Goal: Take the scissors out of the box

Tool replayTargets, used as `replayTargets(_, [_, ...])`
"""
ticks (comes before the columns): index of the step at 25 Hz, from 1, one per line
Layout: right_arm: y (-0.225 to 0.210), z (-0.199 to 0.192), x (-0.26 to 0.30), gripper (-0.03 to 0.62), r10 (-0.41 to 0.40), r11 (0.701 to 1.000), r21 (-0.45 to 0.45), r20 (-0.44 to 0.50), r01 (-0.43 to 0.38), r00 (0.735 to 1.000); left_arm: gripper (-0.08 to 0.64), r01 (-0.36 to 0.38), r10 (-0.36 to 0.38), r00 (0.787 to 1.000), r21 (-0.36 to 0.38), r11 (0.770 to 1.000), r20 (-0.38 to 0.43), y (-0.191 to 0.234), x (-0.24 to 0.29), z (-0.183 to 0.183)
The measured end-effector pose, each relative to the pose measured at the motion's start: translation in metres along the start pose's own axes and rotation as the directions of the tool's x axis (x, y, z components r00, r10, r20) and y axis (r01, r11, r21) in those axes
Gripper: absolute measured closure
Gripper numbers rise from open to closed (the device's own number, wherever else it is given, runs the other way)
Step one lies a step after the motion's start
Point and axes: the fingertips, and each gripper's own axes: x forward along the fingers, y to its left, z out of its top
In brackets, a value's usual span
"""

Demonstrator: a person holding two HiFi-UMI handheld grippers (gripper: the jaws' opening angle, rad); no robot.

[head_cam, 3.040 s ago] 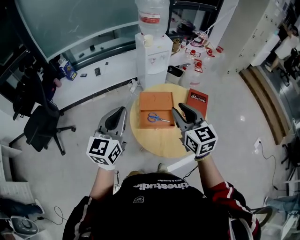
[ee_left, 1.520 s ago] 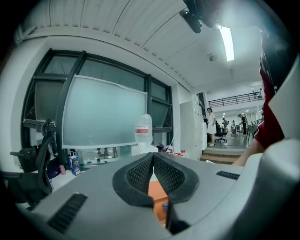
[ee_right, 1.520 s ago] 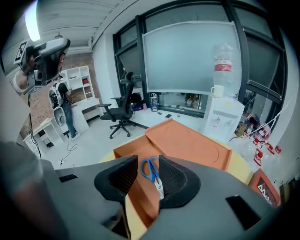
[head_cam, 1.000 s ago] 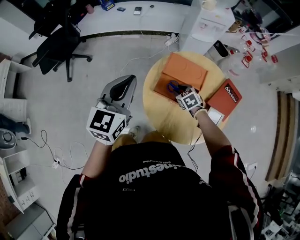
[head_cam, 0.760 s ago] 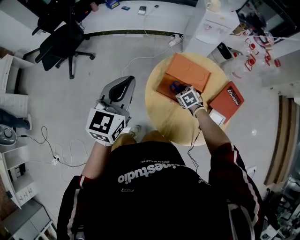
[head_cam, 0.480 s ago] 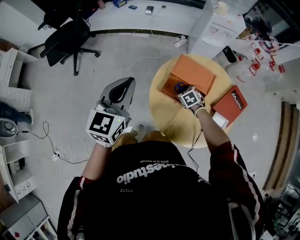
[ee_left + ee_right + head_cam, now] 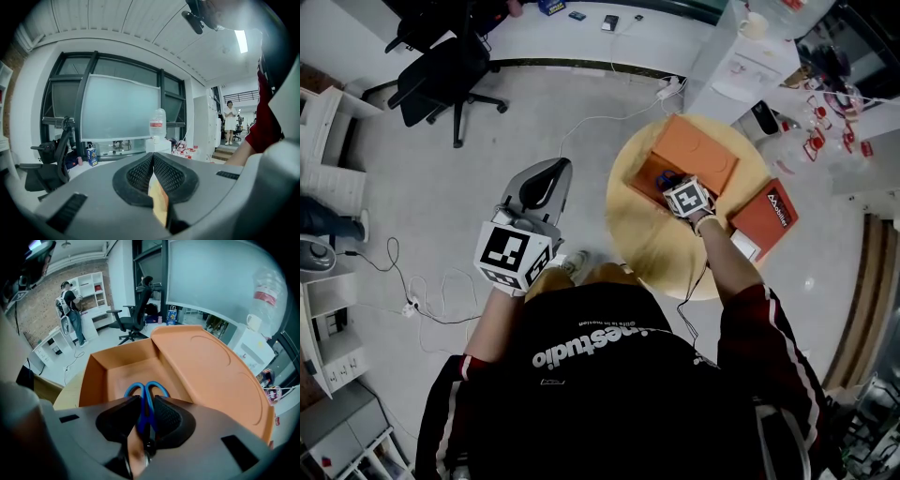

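Right claw [image 7: 676,186] inside orange box [image 7: 703,155] on round table [image 7: 652,248]

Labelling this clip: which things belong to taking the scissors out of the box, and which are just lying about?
Job: scissors, orange box, right gripper (jaws have just been closing, now on the scissors' handles).
Lying about: red flat pack, office chair, water dispenser, left gripper (jaws shut, empty).

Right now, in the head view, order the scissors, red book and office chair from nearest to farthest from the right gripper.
1. scissors, in the box, between the right gripper's jaws, which have just been closing.
2. red book, on the table's right edge.
3. office chair, far left on the floor.
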Motion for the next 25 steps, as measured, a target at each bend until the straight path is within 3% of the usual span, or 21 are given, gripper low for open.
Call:
replayTargets(10, [0.019, -0.014, -0.007, 0.479, 0.007, 0.999, 0.051, -0.073, -0.003, 0.997, 0.541, 0.008, -0.007, 1.000, -0.019, 1.000, 0.010, 0.008, -0.012, 0.002])
replayTargets(21, [0.020, -0.001, -0.051, 0.480, -0.085, 0.991, 0.109, 0.015, 0.083, 0.996, 0.541, 0.074, -0.073, 0.996, -0.030, 0.997, 0.055, -0.002, -0.017, 0.013])
replayTargets(25, [0.018, 0.016, -0.073, 0.480, -0.129, 0.989, 0.091, 0.094, 0.120, 0.987, 0.541, 0.100, -0.098, 0.993, -0.034, 0.994, 0.065, -0.007, -0.017, 0.016])
